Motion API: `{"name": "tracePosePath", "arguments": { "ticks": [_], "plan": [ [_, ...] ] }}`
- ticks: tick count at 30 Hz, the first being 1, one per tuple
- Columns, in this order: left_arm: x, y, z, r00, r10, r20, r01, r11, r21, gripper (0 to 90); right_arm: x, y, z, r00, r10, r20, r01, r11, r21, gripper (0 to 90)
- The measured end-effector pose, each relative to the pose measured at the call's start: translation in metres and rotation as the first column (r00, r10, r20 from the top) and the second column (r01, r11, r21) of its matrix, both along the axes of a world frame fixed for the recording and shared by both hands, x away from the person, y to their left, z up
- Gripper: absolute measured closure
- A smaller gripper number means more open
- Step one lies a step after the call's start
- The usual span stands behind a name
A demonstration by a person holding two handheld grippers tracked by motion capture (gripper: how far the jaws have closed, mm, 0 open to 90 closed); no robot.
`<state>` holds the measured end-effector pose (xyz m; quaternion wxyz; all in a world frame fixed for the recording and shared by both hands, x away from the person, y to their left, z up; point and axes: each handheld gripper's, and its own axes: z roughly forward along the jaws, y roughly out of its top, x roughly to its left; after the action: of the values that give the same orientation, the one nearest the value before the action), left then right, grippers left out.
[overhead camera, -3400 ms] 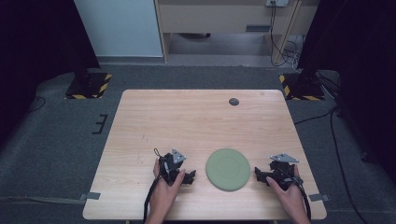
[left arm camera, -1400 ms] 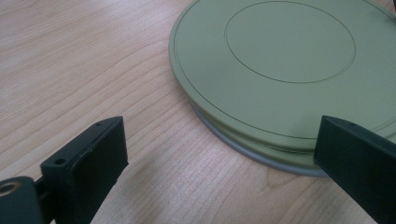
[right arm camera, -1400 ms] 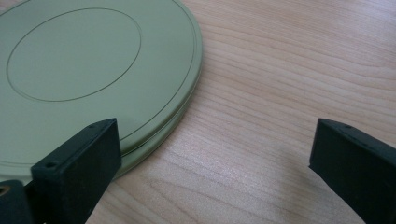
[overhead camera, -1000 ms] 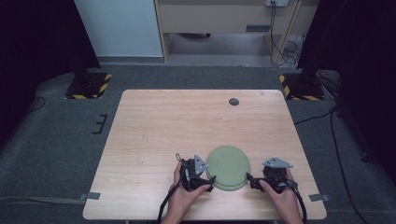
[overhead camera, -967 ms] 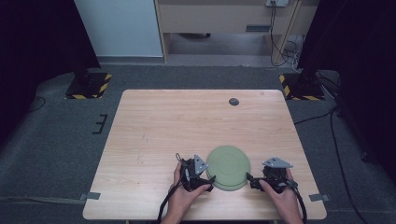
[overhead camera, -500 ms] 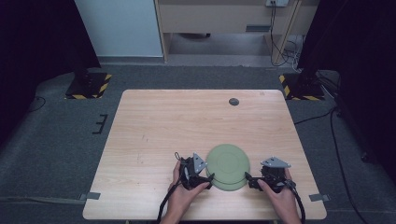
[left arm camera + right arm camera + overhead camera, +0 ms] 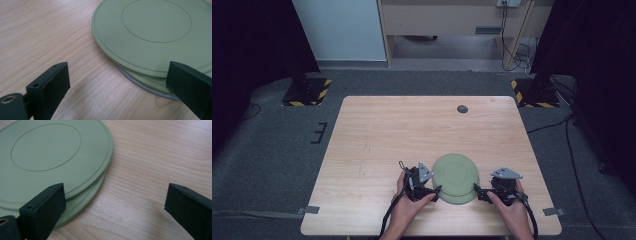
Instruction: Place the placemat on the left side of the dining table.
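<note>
Both grippers closer to plates (image 7: pixel 455 177); gripper views reveal two stacked; jaws wide.

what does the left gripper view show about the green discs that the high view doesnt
The left gripper view: the green disc is a stack, an upper plate lying offset on a lower plate whose pale rim sticks out beneath, with a ring line on top. The left gripper has its jaws wide apart, one over the stack's edge.

The high view: the whole table, a small dark round object near its far edge, and the right gripper at the disc's other side.

Both: the green disc on pale wood, the left gripper at its rim.
</note>
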<state>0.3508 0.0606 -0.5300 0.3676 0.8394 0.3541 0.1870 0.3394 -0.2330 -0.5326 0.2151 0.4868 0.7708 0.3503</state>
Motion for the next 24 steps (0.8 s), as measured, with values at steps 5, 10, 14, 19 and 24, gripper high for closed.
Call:
{"name": "tracePosePath", "arguments": {
  "ticks": [5, 10, 14, 19, 24],
  "plan": [
    [0.005, -0.001, 0.001, 0.9999, -0.006, -0.015, 0.007, 1.0000, 0.007, 2.2, 0.002, 0.000, -0.001, 0.9999, -0.015, -0.002, 0.015, 0.9999, 0.004, 0.9],
    [0.009, 0.001, 0.000, 0.9995, -0.010, -0.029, 0.009, 0.9998, -0.016, 2.3, 0.002, 0.000, -0.001, 0.9998, -0.019, 0.000, 0.019, 0.9998, 0.007, 2.5],
    [0.010, 0.002, -0.001, 0.9995, -0.010, -0.030, 0.010, 0.9997, -0.022, 2.2, 0.000, 0.001, 0.000, 1.0000, -0.001, 0.002, 0.001, 0.9999, 0.012, 3.8],
    [0.009, 0.002, 0.001, 0.9997, -0.019, -0.017, 0.018, 0.9987, -0.047, 5.8, 0.002, 0.003, -0.001, 1.0000, -0.006, 0.004, 0.006, 1.0000, 0.002, 0.9],
    [0.019, 0.001, 0.013, 0.9992, -0.012, -0.039, 0.008, 0.9937, -0.112, 8.2, 0.003, 0.002, -0.001, 1.0000, -0.008, -0.002, 0.008, 1.0000, 0.006, 0.8]
  ]
}}
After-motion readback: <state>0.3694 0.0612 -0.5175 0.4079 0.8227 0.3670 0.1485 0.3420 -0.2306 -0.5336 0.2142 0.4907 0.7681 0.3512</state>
